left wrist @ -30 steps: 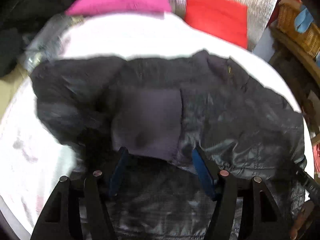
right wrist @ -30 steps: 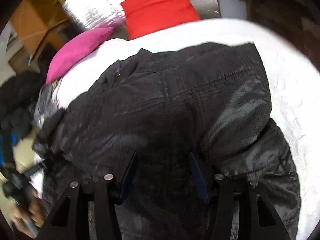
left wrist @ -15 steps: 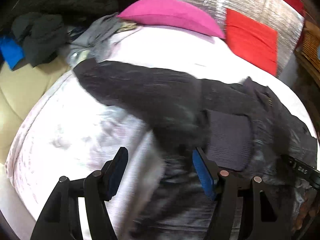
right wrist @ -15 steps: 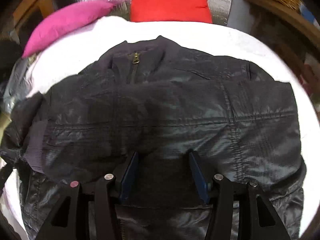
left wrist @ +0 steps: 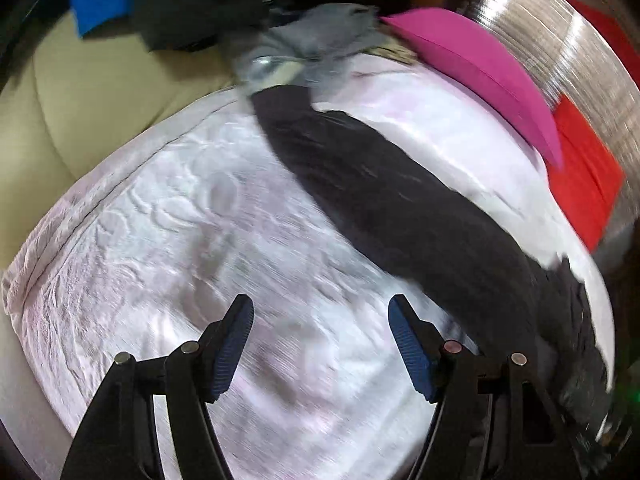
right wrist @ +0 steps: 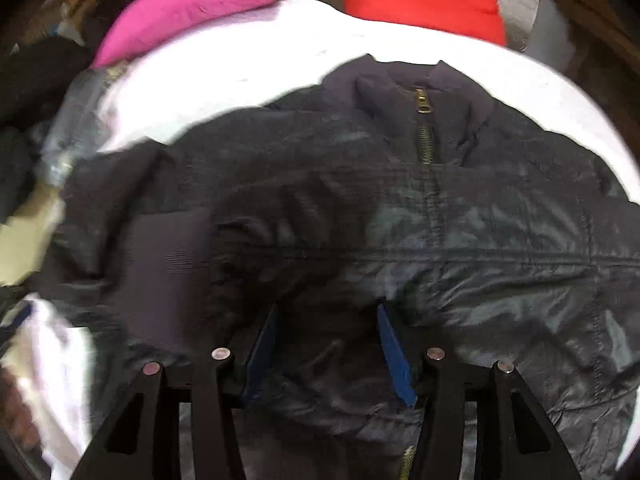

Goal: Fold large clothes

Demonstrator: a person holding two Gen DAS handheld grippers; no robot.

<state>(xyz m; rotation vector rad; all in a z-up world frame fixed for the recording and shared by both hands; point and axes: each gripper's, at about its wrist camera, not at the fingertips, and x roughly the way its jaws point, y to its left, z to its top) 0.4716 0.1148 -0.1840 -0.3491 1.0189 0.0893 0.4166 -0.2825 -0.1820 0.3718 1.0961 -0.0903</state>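
Note:
A black quilted jacket (right wrist: 400, 220) with a brass zipper (right wrist: 425, 120) lies front up on a white quilted bed cover (left wrist: 180, 220). In the left wrist view one long sleeve (left wrist: 400, 200) stretches across the cover toward the far left. My left gripper (left wrist: 320, 320) is open and empty above bare cover, left of the sleeve. My right gripper (right wrist: 326, 328) is open, low over the jacket's lower front, with fabric bunched between its blue pads (right wrist: 390, 348); a ribbed cuff (right wrist: 168, 264) lies to its left.
A pink pillow (left wrist: 480, 64) and a red cushion (left wrist: 584, 176) lie at the head of the bed against a silver panel (left wrist: 560, 32). Grey and dark clothes (left wrist: 312, 48) are piled at the far left beside a beige seat (left wrist: 88, 100).
My left gripper has swung left, off the jacket body and out over bare cover; the sleeve now lies stretched out. My right gripper has stayed open over the jacket front, with the view shifting slightly.

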